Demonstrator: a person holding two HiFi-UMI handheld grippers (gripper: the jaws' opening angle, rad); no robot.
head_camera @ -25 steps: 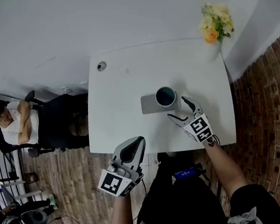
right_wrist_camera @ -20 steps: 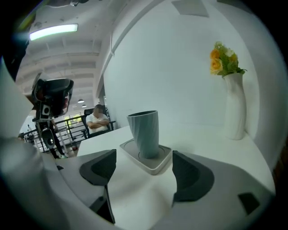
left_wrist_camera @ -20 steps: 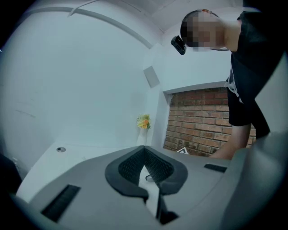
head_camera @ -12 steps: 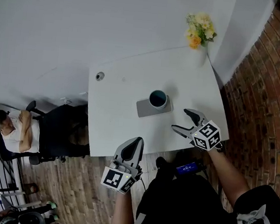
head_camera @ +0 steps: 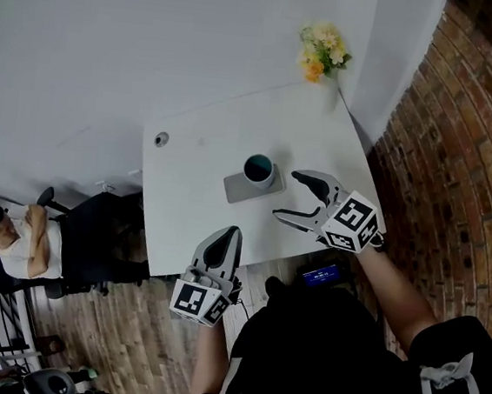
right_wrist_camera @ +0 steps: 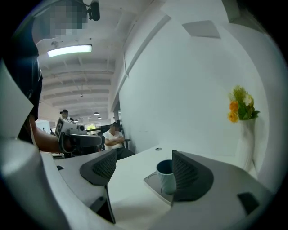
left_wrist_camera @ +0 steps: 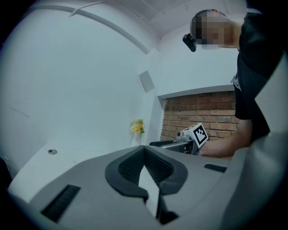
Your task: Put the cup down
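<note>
White desk [head_camera: 178, 215] by a brick wall: the cup [head_camera: 258, 168] stands upright on a grey coaster [head_camera: 236, 187] near the desk's middle. The right tongs [head_camera: 286, 194] gape wide beside it, empty. The left tongs [head_camera: 223, 244] are closed at the near edge. The set-down looks done.

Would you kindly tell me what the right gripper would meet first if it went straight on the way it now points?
Probably the blue cup on its grey coaster. It stands ahead of the open right gripper, nearer its right jaw. Depth is unclear, so that jaw might only graze it.
</note>
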